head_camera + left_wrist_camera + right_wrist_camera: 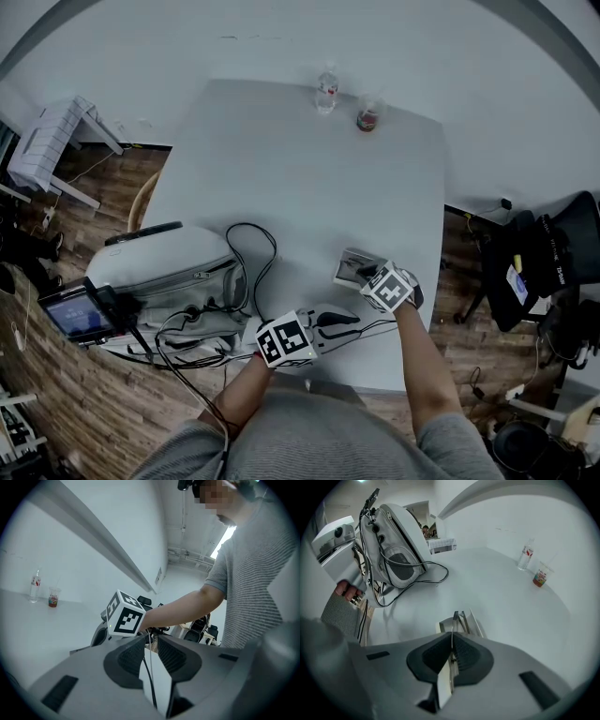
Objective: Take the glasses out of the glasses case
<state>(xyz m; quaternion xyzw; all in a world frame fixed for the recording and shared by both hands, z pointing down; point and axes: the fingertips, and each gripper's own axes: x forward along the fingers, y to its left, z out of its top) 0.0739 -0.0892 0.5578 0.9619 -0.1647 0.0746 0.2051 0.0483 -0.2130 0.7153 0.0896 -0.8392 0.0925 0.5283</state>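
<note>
A person in a grey striped shirt leans over a white worktop [300, 178] with a two-fingered tool in each hand. At lower centre of the head view, the right gripper [367, 273] tips steeply down over an open glasses case [350, 265] lying near the worktop's right edge. In the right gripper view its fingers [440, 656] are pressed together on a thin metal part of the glasses [459, 618], which runs from between the pads up to the frame. The frame still sits in the case [442, 626] just ahead of the tips. The left gripper [349, 320] lies nearly level just below and left of the case and points towards the other tool. In the left gripper view its fingers [129, 656] stand a narrow way apart, and a dark cable [149, 677] crosses the gap. Whether the pads touch the cable cannot be told. Beyond the tips is the right gripper's marker cube [124, 614]. A pale grey zipped bag [169, 267] trailing black leads [255, 251] fills the lower left of the worktop. A clear bottle [326, 92] and a plastic cup [367, 114] stand side by side at the far edge, at top centre of the head view. Both are well apart from the case.
</note>
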